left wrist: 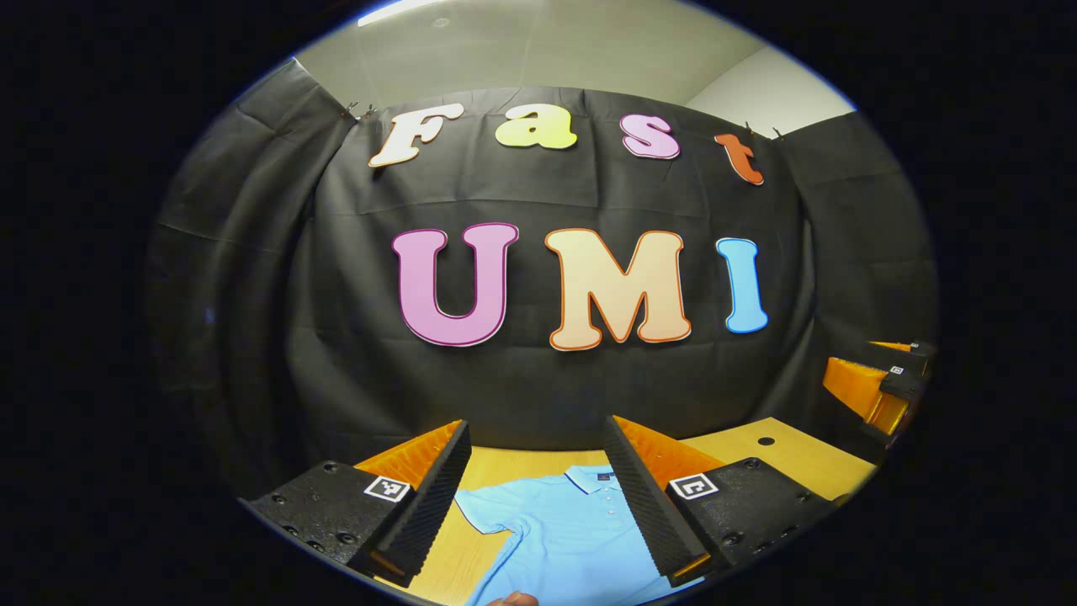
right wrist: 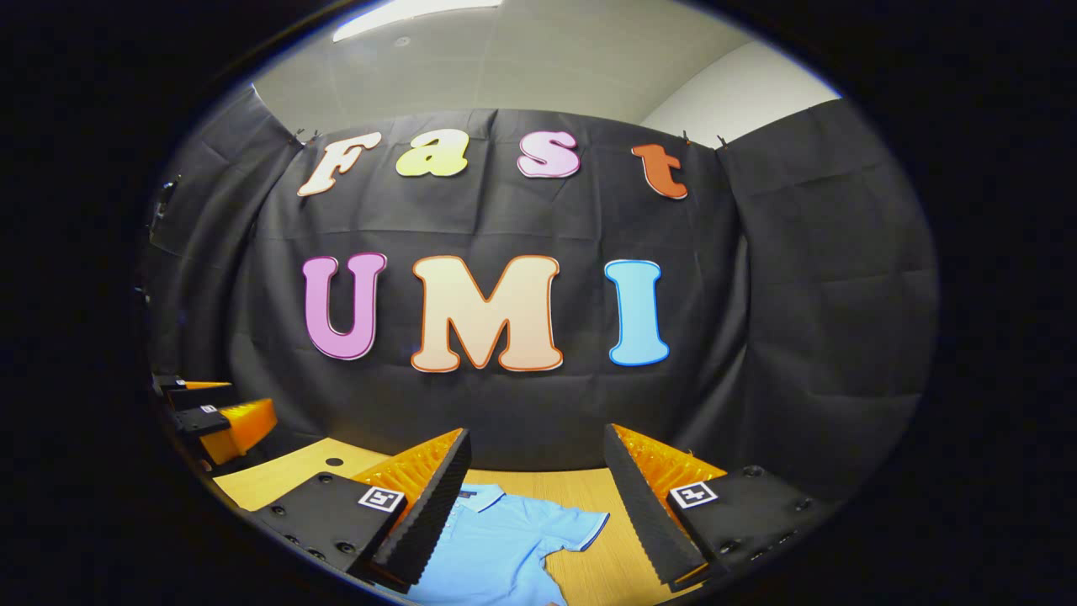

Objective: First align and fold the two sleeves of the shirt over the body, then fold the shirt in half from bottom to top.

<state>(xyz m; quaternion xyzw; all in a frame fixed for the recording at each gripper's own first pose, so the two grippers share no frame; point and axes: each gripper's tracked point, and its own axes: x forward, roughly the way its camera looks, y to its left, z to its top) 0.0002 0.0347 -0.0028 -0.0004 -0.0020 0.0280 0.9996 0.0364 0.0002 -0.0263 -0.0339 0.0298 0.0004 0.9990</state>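
Observation:
A light blue polo shirt (left wrist: 564, 530) lies flat on the wooden table (left wrist: 782, 459), collar toward the back wall, one short sleeve spread out to the left. In the right gripper view the same shirt (right wrist: 496, 543) shows its collar and its other sleeve pointing right. My left gripper (left wrist: 538, 497) hangs open above the shirt, nothing between its fingers. My right gripper (right wrist: 534, 505) is open too, held above the shirt's collar side. The right gripper (left wrist: 883, 379) appears at the far right of the left gripper view; the left gripper (right wrist: 214, 417) at the far left of the right gripper view.
The black cloth wall closes the back of the table. A small round hole (left wrist: 766, 440) sits in the tabletop near its far right corner, also seen as a hole (right wrist: 334, 461) in the right gripper view. A fingertip (left wrist: 513, 599) peeks in at the bottom edge.

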